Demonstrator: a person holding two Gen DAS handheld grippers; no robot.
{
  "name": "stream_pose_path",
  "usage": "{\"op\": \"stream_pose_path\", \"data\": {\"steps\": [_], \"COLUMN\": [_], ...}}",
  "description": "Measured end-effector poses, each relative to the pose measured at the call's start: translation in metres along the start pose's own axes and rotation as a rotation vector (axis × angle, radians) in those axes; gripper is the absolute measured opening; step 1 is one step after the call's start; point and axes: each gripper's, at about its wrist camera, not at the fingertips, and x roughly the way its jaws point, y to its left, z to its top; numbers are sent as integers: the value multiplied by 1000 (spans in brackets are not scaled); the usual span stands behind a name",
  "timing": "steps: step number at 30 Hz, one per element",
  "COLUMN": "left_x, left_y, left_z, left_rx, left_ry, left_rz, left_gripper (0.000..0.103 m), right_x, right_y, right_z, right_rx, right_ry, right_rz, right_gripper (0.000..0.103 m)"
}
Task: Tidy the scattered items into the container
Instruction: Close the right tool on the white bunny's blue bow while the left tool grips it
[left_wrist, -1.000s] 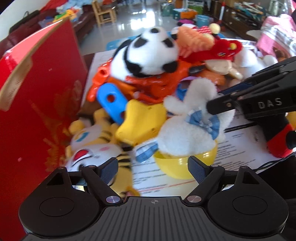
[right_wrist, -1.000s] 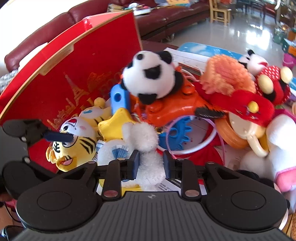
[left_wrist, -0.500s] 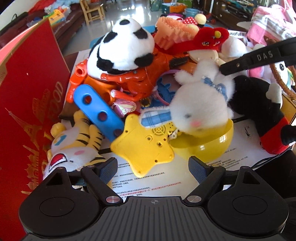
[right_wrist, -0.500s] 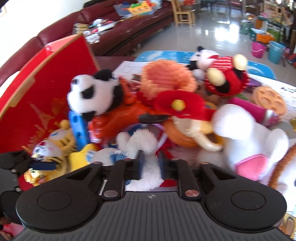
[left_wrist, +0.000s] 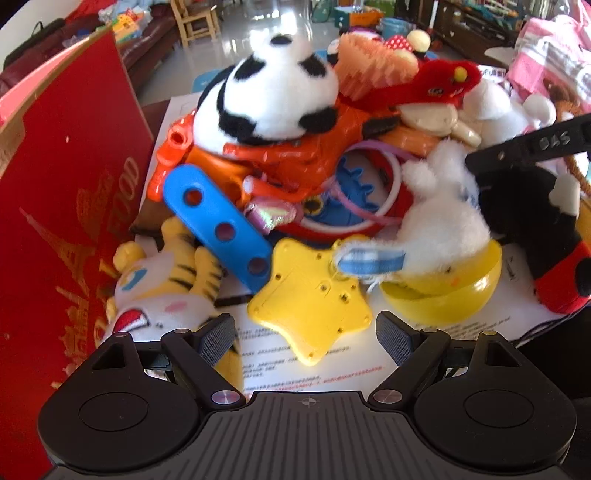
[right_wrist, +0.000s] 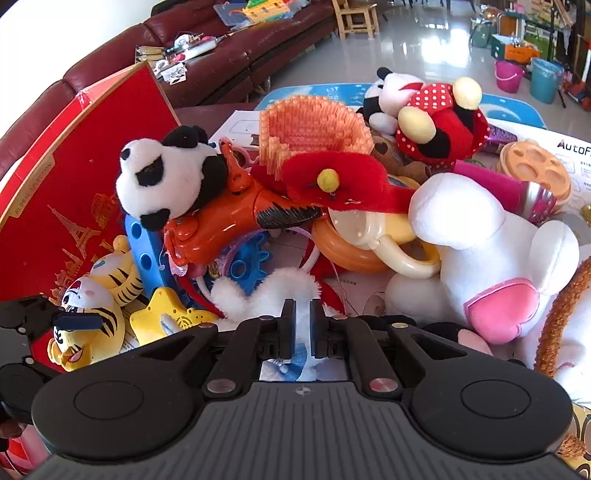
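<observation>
We had right hand-held gripper (right_wrist: 303, 325) clenched on fluffy white plush rabbit (left_wrist: 439, 225), atop yellow plastic bowl (left_wrist: 447, 291); left hand-held gripper (left_wrist: 306, 332) released. Best lifted straight up before swinging toward red cardboard box (left_wrist: 62, 206).

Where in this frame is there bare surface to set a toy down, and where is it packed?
Bare printed paper lies just ahead of the open left gripper, bordered by the yellow star, the tiger plush and the yellow bowl. Behind these, toys are heaped around the panda with no gaps.
</observation>
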Motion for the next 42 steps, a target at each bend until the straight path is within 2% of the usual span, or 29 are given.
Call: {"op": "stream_pose_path", "data": {"steps": [2, 4, 6, 8, 9, 12, 16, 19, 21, 22, 25, 29, 31, 33, 34, 35, 37, 38, 42], "left_x": [-2, -3, -3, -2, 0, 7, 18, 25, 29, 30, 31, 27, 26, 25, 25, 24, 21, 19, 8], "left_y": [-5, -13, -22, -24, -24, -19, -12, -8, -12, -15, -21, -25, -26, -27, -28, -29, -34, -38, -39], "left_z": [6, 11, 14, 16, 17, 19, 21, 26, 27, 28, 28, 29, 29, 28, 28, 28, 30, 33, 45], "left_rx": [-1, 26, 93, 148, 169, 207, 184, 105, 87, 90, 97, 106, 110, 115, 115, 118, 138, 146, 153], "left_ry": [-10, -39, -81, -110, -120, -123, -94, -69, -67, -66, -46, -53, -53, -53, -52, -51, -56, -63, -99], "left_rz": [-50, -51, -16, -12, -20, -64, -155, -259, -282, -285, -328, -349, -348, -342, -345, -346, -336, -326, -307], "left_gripper": [91, 91, 91, 91, 91, 91, 91, 91, 90, 87, 67, 43, 39, 29, 19, 16, 13, 13, 11], "right_x": [1, 1, 0, -1, -2, -4, -1, 3, 6, 7, 11, 18, 25, 29, 31, 32, 36, 36, 22], "right_y": [-2, -3, -4, -6, -7, -9, -9, -8, -7, -7, -7, -9, -10, -12, -13, -14, -12, -9, -2], "right_z": [0, 0, 0, 0, -1, 0, -1, -1, -2, -1, 0, 5, 6, 5, 6, 7, 9, 9, 16], "right_rx": [15, 19, 29, 38, 42, 56, 72, 86, 95, 101, 130, 157, 174, 204, 216, 226, 212, 199, 154], "right_ry": [4, 6, 9, 11, 12, 12, 22, 38, 46, 51, 64, 67, 79, 80, 76, 70, 60, 59, 0], "right_rz": [7, -1, -5, -7, -8, -7, -3, 10, 17, 22, 35, 39, 43, 49, 52, 53, 32, 38, 14], "right_gripper": [13, 14, 23, 31, 35, 40, 45, 54, 55, 56, 59, 62, 62, 63, 63, 62, 48, 33, 32]}}
